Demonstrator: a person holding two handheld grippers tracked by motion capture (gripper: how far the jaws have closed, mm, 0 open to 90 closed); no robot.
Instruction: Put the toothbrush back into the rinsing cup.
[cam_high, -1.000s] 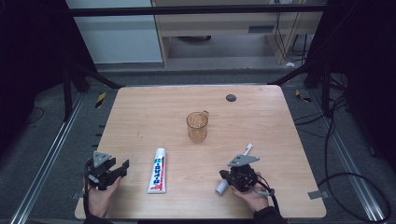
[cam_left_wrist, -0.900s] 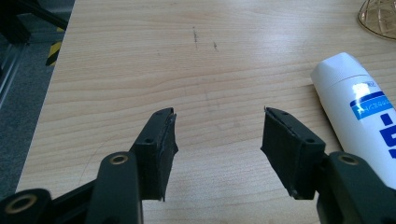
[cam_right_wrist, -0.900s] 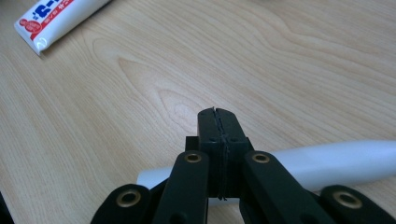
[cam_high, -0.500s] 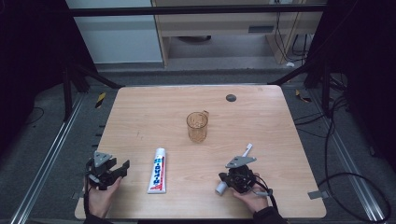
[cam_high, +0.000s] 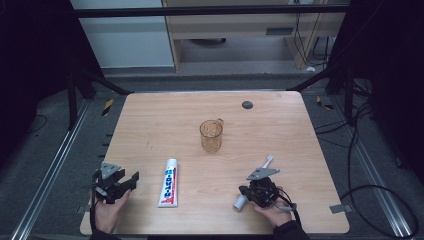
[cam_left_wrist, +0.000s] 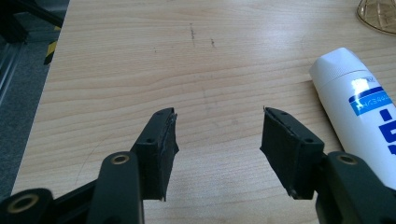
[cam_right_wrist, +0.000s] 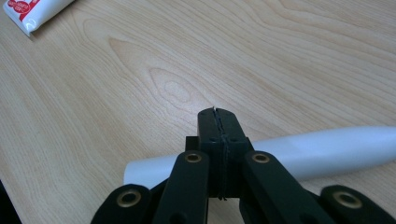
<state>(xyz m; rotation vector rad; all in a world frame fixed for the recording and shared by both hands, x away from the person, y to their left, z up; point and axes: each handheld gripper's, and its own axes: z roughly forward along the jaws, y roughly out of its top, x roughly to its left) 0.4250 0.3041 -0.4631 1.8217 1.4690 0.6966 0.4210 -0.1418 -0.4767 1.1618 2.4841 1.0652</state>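
The right gripper (cam_right_wrist: 218, 112) sits fully closed above the toothbrush (cam_right_wrist: 327, 151), seemingly not gripping it; lifting could leave it behind. The left gripper (cam_left_wrist: 217, 135) gapes empty, toothpaste tube (cam_left_wrist: 359, 112) at its three o'clock.

Tabletop evenly lit, surroundings dark (gripper views slightly soft), faint shadows

High view overhead, facing forward-down; gripper views low, close — all share table (cam_high: 150, 125).

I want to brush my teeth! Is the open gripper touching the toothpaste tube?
Apart. In the left gripper view, bare wood shows between the open left gripper and the toothpaste tube, which lies beside its right-hand jaw.
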